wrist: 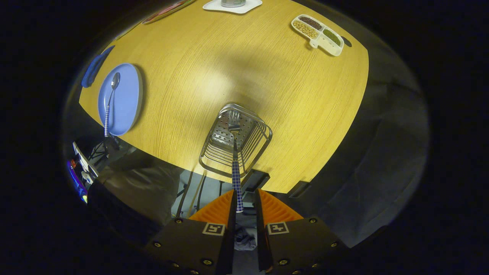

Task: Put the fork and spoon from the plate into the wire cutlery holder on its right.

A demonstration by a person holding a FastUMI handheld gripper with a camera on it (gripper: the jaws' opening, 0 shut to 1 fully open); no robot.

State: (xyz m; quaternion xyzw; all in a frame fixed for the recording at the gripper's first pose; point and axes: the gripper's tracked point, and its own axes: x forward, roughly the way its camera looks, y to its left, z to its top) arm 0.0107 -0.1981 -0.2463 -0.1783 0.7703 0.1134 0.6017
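A wire cutlery holder stands near the table's front edge, straight ahead of my gripper. The fork, with a blue checked handle, stands in it tines down. Its handle top reaches back between my fingers and lies against the left finger. A clear gap separates it from the right finger, so the gripper is open. Far to the left of the holder, the spoon with the same checked handle lies lengthwise on the blue plate.
A blue cloth lies beyond the plate at the table's left edge. A white divided tray of beans sits at the far right, a white mat with a glass at the far side. Cables and gear show below the front edge.
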